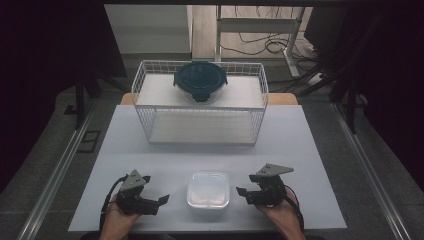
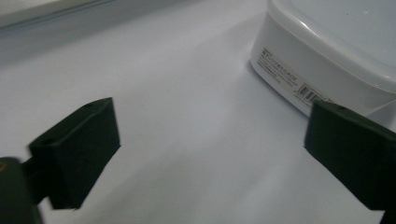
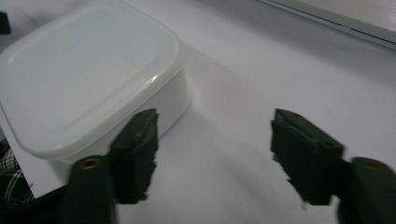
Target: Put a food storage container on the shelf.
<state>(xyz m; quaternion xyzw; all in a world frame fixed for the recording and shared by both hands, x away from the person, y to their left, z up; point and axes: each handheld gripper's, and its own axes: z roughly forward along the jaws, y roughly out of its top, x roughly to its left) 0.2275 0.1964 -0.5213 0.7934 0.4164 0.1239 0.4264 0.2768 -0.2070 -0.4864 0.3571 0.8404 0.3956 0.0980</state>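
A white square container with a translucent lid (image 1: 208, 189) sits on the white table near the front edge, between my two grippers. My left gripper (image 1: 162, 200) lies to its left, pointing toward it, jaws open with nothing between them. In the left gripper view (image 2: 210, 154) the container (image 2: 336, 42) stands just beyond the right jaw, a barcode label on its side. My right gripper (image 1: 241, 193) rests to the container's right, aimed at it. In the right gripper view (image 3: 215, 149) its jaws stand open over bare table, the container (image 3: 88, 79) close beside the left jaw.
A white wire rack (image 1: 200, 125) stands at the back middle of the table, and a round container with a dark lid (image 1: 200, 80) rests on its top level. The table's front edge (image 1: 200, 231) runs just under my hands. Desk legs and cables lie on the floor beyond.
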